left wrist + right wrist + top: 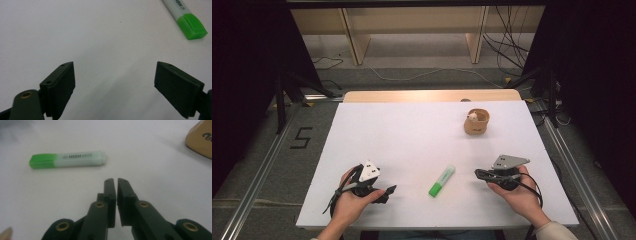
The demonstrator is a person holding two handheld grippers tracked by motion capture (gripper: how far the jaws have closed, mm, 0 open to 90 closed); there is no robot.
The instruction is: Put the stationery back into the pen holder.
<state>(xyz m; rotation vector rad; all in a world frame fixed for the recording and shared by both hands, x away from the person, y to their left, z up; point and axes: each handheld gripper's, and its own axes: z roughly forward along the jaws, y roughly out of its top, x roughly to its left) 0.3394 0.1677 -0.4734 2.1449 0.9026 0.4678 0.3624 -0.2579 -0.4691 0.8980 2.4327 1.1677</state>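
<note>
**Both grippers rest near the green highlighter, neither touching it**

Your white table (412, 130) fills the middle of the high view, its wooden far edge toward the top. In the upper right of that surface stands a tan paper cup (476, 122) with something pale inside; its side also enters the upper right corner of the right gripper view.

Your left gripper (384, 192) sits in the lower left of the high view, held in your hand, with its jaws spread wide apart and nothing between them.

Your right gripper (478, 173) sits in the lower right, pointing left. Its jaws are brought together, with bare table around them.

The green highlighter (441, 181) lies flat between the two grippers, lower centre, tilted, green cap toward the bottom of the frame. In the right gripper view it lies in the upper left, apart from the jaw tips.
</note>
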